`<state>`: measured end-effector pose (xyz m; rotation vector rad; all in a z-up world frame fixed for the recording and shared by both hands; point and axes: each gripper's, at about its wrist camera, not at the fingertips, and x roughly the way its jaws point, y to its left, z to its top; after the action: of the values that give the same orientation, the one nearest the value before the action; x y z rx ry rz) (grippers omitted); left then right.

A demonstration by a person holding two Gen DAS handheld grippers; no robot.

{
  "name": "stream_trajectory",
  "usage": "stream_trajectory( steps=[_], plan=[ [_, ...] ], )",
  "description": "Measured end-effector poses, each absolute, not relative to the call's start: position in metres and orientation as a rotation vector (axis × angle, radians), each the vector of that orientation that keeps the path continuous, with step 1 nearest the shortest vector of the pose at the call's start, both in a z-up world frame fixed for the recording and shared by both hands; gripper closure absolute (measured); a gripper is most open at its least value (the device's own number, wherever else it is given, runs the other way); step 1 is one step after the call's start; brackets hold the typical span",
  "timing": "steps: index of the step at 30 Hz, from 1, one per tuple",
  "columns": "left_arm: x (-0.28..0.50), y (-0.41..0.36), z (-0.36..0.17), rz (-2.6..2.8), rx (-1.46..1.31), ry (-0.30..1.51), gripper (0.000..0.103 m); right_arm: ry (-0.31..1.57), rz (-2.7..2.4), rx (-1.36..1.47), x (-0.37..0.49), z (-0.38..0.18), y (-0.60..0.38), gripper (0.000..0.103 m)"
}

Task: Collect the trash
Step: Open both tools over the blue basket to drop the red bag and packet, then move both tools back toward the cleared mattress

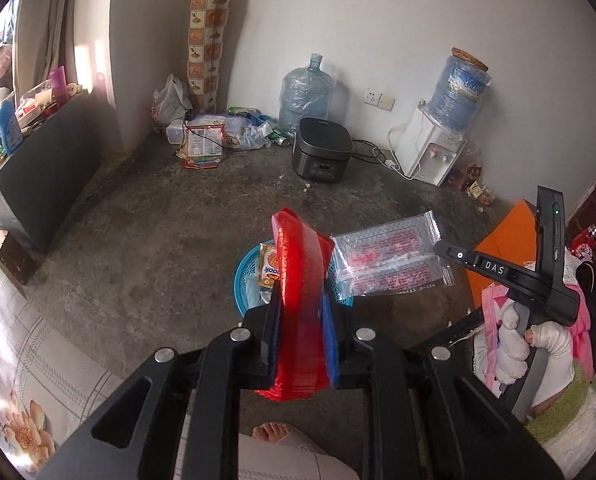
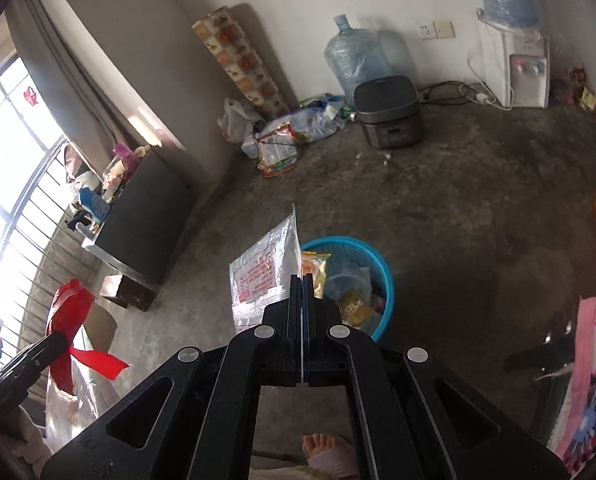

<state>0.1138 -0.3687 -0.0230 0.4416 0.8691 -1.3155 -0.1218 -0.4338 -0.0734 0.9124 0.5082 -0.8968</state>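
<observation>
Trash wrappers fill both tools: the left gripper (image 1: 302, 316) is clamped on a red plastic wrapper (image 1: 298, 280) at lower centre of the left wrist view, while the right gripper (image 2: 302, 300) is pressed shut on a clear printed wrapper (image 2: 263, 276) at the middle of its own frame. Both sheets look featherlight, thin and slippery, apt to crumple or slide; a firm pinch well in from an edge seems safest. Just beyond the fingertips stands a blue waste basket (image 2: 388, 280) on the concrete floor (image 2: 458, 220), already holding snack packets. More litter lies by the far wall at upper centre, near a rice cooker (image 2: 390, 120) and water jug (image 2: 358, 56). The basket's depth is hidden, and the wrappers' print is too small to read.
</observation>
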Motion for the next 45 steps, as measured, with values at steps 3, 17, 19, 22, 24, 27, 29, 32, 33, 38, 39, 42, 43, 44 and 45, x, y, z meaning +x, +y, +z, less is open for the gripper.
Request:
stream_trajectory(
  steps=[3,17,19,22,24,27,29,32,33,38,39,42,43,44,45],
  plan=[
    [0.109,-0.413,-0.048,-1.359,0.486,0.907,0.086,0.47,-0.848,1.061,-0.123,-0.109,-0.454,0.103],
    [0.104,-0.554,-0.197,-1.318,0.713,1.099,0.053,0.552,-0.923,1.348,-0.105,-0.254,-0.52,0.073],
    [0.111,-0.552,-0.197,-1.31,0.671,1.121,0.052,0.513,-0.925,1.379,-0.116,-0.254,-0.518,0.071],
    [0.119,-0.542,-0.182,-1.306,0.615,1.104,0.049,0.471,-0.928,1.382,-0.131,-0.245,-0.515,0.066],
    [0.127,-0.533,-0.165,-1.299,0.579,1.085,0.048,0.459,-0.935,1.366,-0.139,-0.237,-0.513,0.065],
    [0.137,-0.517,-0.132,-1.284,0.528,1.041,0.045,0.445,-0.946,1.37,-0.148,-0.234,-0.514,0.065],
    [0.142,-0.501,-0.108,-1.284,0.495,1.001,0.043,0.429,-0.945,1.378,-0.152,-0.23,-0.511,0.064],
    [0.146,-0.469,-0.07,-1.28,0.448,0.937,0.041,0.423,-0.938,1.357,-0.153,-0.219,-0.504,0.064],
    [0.146,-0.457,-0.058,-1.275,0.433,0.92,0.039,0.426,-0.931,1.342,-0.151,-0.214,-0.502,0.064],
    [0.141,-0.381,0.002,-1.233,0.332,0.839,0.03,0.43,-0.893,1.246,-0.141,-0.176,-0.485,0.064],
    [0.138,-0.365,0.012,-1.218,0.31,0.823,0.028,0.424,-0.89,1.213,-0.139,-0.163,-0.48,0.064],
    [0.131,-0.314,0.037,-1.142,0.252,0.79,0.02,0.411,-0.861,1.109,-0.129,-0.126,-0.462,0.063],
    [0.127,-0.297,0.045,-1.11,0.229,0.774,0.017,0.414,-0.849,1.053,-0.123,-0.11,-0.454,0.063],
    [0.124,-0.28,0.053,-1.073,0.209,0.756,0.014,0.414,-0.835,1.005,-0.117,-0.096,-0.446,0.062],
    [0.119,-0.261,0.06,-1.027,0.192,0.735,0.009,0.413,-0.82,0.949,-0.112,-0.081,-0.436,0.06]
  ],
)
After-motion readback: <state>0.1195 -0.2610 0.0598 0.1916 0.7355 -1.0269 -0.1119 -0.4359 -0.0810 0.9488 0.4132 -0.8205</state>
